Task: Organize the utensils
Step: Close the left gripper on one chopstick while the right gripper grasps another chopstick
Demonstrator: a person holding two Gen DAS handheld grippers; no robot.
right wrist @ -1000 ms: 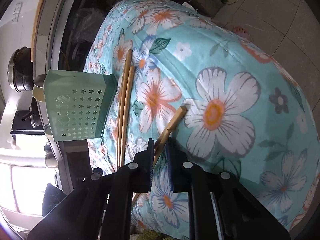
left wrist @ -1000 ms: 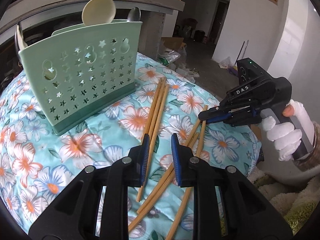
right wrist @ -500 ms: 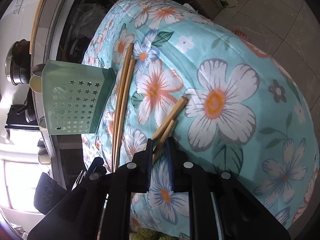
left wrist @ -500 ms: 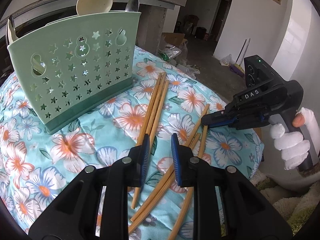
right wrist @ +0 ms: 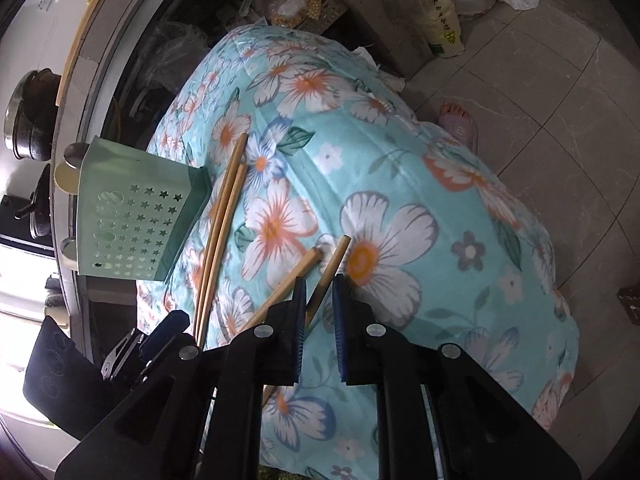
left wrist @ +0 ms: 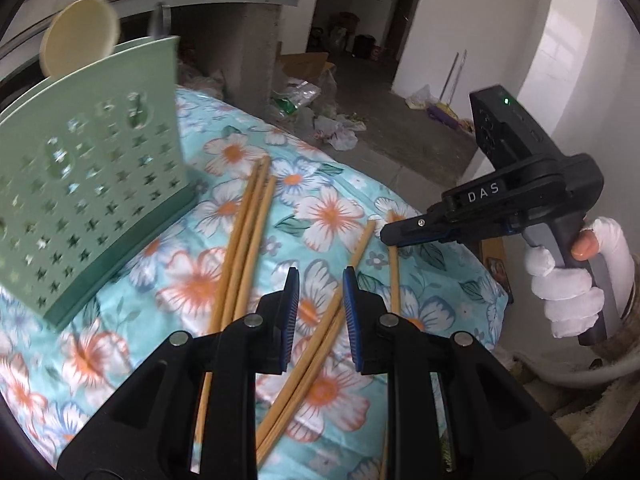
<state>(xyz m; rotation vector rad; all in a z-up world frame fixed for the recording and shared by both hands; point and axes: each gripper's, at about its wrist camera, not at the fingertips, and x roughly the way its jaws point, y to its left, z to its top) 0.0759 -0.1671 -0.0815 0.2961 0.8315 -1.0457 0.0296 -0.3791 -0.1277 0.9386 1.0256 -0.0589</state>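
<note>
Clamping one chopstick in my right claw, I hold its far end lifted off the floral tabletop. My left claw hangs narrowly apart, empty, over two more chopsticks. Three chopsticks lie ahead-left beside the green holder, which already has spoons in it; every chopstick remains to be stowed.

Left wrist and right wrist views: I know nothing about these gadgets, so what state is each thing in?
left gripper, open a little, nothing gripped
right gripper, shut on one chopstick, as far as I can tell
held chopstick, between the right pads
loose chopsticks, lying scattered on the floral cloth
green holder, standing on its base
cream spoon, already in the holder
</note>
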